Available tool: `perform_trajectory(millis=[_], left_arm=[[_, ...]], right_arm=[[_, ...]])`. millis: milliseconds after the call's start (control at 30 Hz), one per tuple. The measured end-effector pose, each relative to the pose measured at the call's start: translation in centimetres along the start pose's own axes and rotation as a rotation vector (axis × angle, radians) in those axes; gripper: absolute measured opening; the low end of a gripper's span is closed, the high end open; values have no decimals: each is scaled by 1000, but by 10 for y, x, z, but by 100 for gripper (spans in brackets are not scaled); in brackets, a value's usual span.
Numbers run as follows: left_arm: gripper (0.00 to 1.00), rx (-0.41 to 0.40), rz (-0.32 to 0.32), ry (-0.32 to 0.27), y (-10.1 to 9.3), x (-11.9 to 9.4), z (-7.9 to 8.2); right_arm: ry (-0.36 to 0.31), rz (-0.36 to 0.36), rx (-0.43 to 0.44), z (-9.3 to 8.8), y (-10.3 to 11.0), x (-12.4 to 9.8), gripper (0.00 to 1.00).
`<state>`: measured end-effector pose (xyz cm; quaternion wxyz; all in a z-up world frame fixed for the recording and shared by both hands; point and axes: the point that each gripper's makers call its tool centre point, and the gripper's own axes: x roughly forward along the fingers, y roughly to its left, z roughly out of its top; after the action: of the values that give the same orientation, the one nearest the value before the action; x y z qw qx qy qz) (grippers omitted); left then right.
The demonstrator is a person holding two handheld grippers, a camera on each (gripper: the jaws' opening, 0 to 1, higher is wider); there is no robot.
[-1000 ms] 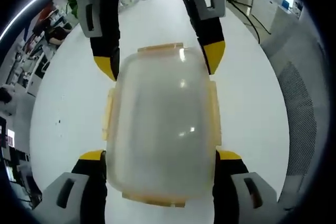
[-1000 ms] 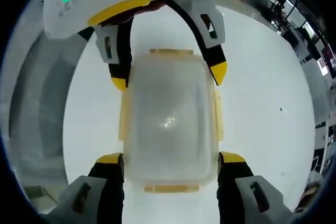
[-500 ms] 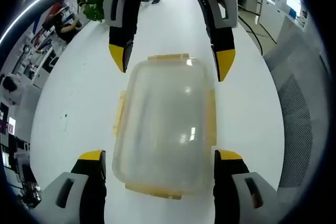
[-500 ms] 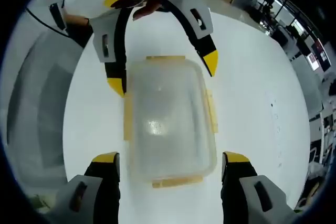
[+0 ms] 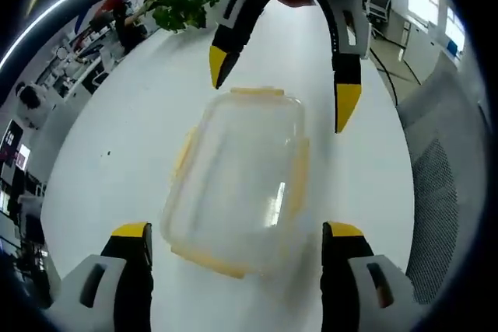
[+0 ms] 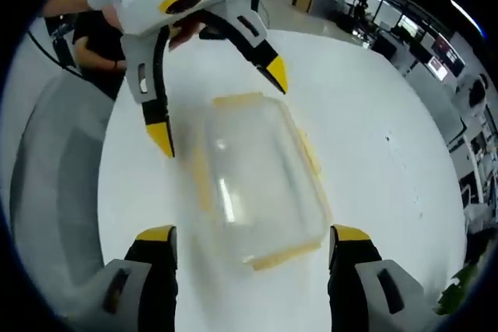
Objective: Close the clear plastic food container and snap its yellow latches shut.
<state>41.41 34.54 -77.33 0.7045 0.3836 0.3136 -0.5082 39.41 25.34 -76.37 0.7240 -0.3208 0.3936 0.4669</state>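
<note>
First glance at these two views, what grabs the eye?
The clear food container with yellow latches lies lid-on in the middle of the round white table, between both grippers. In the left gripper view the right gripper hangs open beyond its far end; in the right gripper view the left gripper does the same. A leafy green plant stands at the table's far edge.
</note>
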Motion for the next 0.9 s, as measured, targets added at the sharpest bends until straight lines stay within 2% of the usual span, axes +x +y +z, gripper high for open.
perform_trajectory(millis=[400, 567, 900], left_arm=[[91, -135, 54, -66, -5, -14, -4], [91, -175, 64, -94, -8, -18, -5], [91, -219, 104, -161, -16, -32, -13]], right_arm=[[-88, -53, 141, -4, 8, -9, 81], [-96, -87, 147, -6, 13, -10, 81], [-158, -137, 203, -12, 28, -16, 81]])
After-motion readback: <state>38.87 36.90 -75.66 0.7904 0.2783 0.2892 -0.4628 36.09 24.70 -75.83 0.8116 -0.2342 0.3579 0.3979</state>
